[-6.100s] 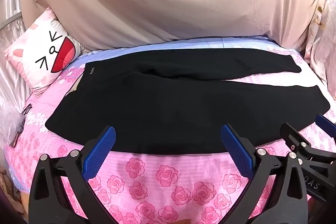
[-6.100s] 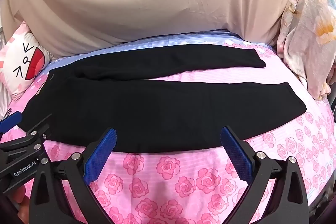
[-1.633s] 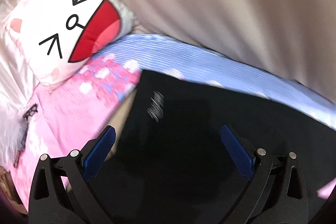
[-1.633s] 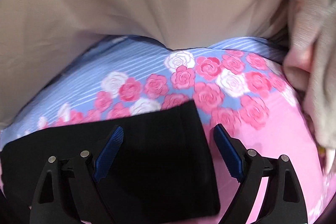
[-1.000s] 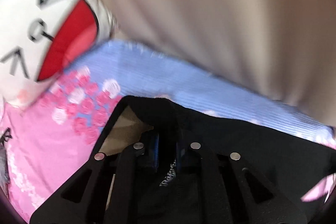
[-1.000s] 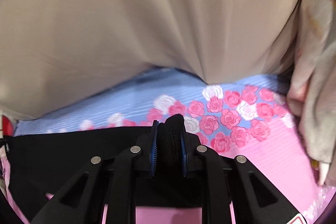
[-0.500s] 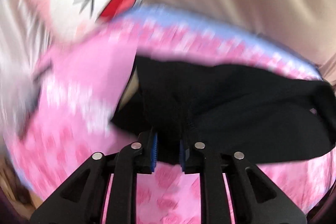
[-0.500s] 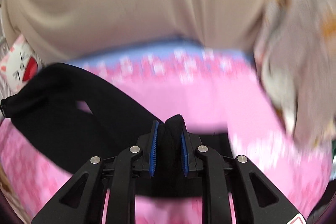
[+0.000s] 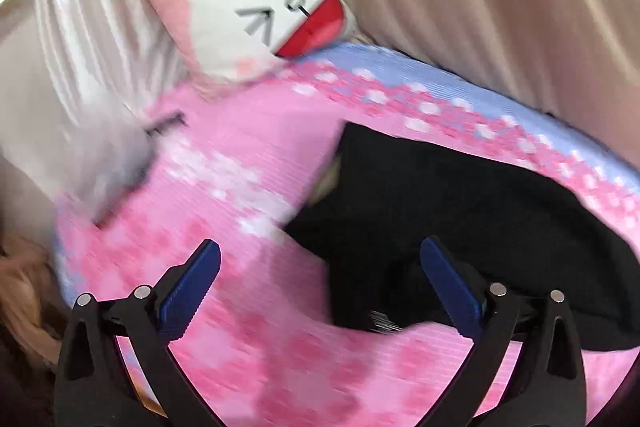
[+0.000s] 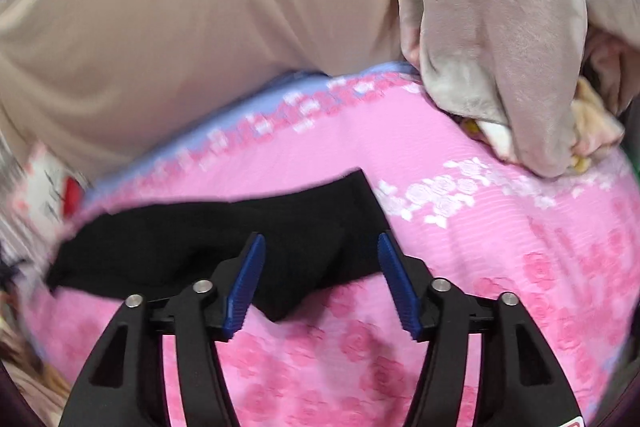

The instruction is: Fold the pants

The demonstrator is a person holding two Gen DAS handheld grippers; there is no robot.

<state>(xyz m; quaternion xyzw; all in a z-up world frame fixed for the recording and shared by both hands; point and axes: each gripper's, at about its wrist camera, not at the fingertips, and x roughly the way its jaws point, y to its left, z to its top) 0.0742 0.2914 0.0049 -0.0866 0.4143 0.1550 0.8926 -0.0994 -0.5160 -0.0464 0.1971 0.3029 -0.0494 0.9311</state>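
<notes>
The black pants lie folded lengthwise, one leg over the other, on the pink rose bedspread. In the left wrist view the waist end lies just beyond my left gripper, which is open and empty, with its right pad over the cloth. In the right wrist view the pants' leg end lies under and beyond my right gripper, which is open and empty. The picture is blurred by motion.
A white cat-face pillow leans at the bed's head by a silvery cloth. A beige curtain hangs behind the bed. A crumpled floral blanket lies at the far right.
Both grippers carried the far leg and waist toward the near side, then opened and let go. The pants now lie folded in half lengthwise, and both grippers have drawn back.
</notes>
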